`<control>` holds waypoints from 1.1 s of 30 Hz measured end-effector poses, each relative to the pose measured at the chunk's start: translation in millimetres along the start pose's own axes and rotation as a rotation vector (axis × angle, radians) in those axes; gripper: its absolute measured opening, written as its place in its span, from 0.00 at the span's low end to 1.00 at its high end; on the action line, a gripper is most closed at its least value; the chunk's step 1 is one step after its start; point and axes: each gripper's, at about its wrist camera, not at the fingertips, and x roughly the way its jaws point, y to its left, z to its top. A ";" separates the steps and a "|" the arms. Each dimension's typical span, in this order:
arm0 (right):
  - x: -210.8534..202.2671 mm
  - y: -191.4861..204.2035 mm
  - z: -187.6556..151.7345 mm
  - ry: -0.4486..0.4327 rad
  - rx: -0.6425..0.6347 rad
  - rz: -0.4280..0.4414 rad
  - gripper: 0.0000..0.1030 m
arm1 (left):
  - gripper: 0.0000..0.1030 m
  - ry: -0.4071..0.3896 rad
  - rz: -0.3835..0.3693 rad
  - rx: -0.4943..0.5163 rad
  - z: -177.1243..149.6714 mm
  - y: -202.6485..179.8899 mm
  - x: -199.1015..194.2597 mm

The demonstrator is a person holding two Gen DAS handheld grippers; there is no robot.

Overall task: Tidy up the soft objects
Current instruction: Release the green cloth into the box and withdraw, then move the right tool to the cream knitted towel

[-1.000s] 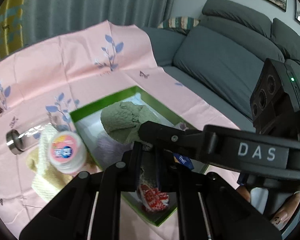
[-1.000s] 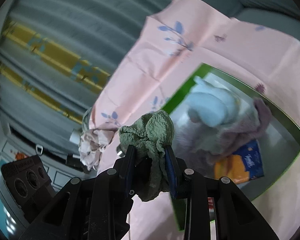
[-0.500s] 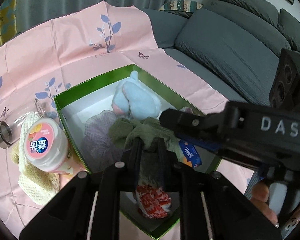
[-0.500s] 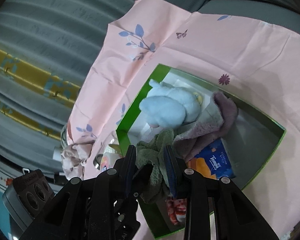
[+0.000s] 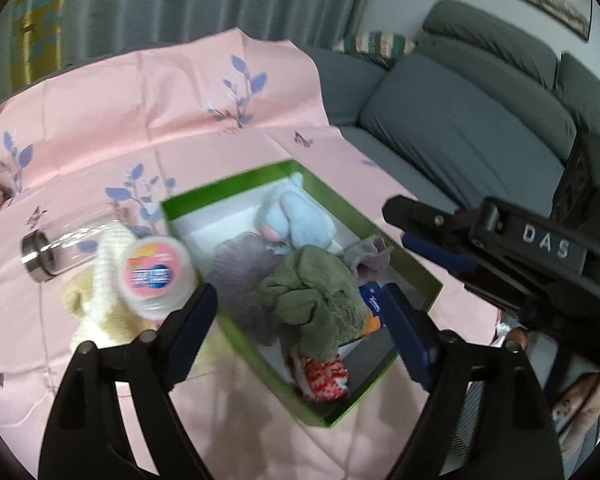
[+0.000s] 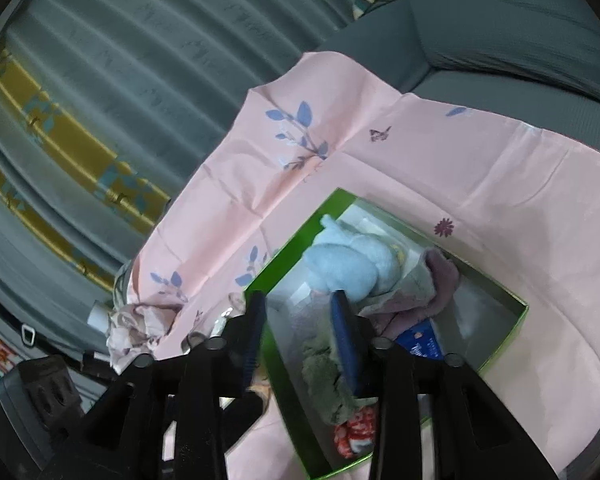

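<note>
A green box (image 5: pixel 236 188) (image 6: pixel 300 236) on the pink cloth holds soft things: a light blue plush (image 5: pixel 300 220) (image 6: pixel 348 260), a mauve cloth (image 5: pixel 240 264) (image 6: pixel 440 280), a green cloth (image 5: pixel 316 292) (image 6: pixel 324 376) lying on top, and a red-and-white item (image 5: pixel 324 372) (image 6: pixel 356 432). My left gripper (image 5: pixel 300 320) is open above the green cloth and empty. My right gripper (image 6: pixel 298 320) is open above the box; it shows from the side at right in the left wrist view (image 5: pixel 428 232).
A cream knit cloth (image 5: pixel 100 312) with a pink-lidded jar (image 5: pixel 156 276) on it lies left of the box. A glass bottle (image 5: pixel 60 244) lies beyond. A crumpled pinkish cloth (image 6: pixel 140 328) sits at the table's far edge. A grey sofa (image 5: pixel 460 128) stands behind.
Both grippers have opened and let go of the green cloth, which now lies in the box. Both have pulled back and up a little.
</note>
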 end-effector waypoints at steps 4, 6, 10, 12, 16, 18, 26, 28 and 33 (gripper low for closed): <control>-13.1 19.3 -4.6 -0.021 -0.085 0.004 0.70 | 0.86 -0.022 0.048 -0.019 -5.7 17.9 -26.7; -19.4 30.1 -7.4 -0.027 -0.129 0.020 0.78 | 0.87 -0.033 0.070 -0.034 -10.4 28.8 -37.1; -24.0 49.3 -16.0 -0.009 -0.203 0.036 0.84 | 0.87 -0.054 0.121 -0.103 -34.5 65.7 -62.3; -23.1 57.7 -20.5 0.011 -0.231 0.043 0.84 | 0.87 -0.030 0.174 -0.129 -54.7 91.4 -71.5; -10.6 78.9 -28.8 0.063 -0.300 0.006 0.85 | 0.87 0.013 0.263 -0.226 -92.2 147.1 -87.6; 2.6 98.0 -34.1 0.109 -0.349 -0.025 0.85 | 0.87 0.012 0.286 -0.276 -105.6 170.3 -92.4; 109.5 211.2 -70.8 0.401 -0.710 -0.160 0.84 | 0.86 -0.001 0.295 -0.544 -136.0 237.2 -92.5; 141.3 225.3 -80.5 0.475 -0.759 -0.211 0.84 | 0.86 -0.018 0.294 -0.549 -134.1 239.3 -95.9; 215.6 244.2 -110.5 0.597 -0.925 -0.403 0.84 | 0.86 -0.033 0.368 -0.556 -137.1 252.3 -104.3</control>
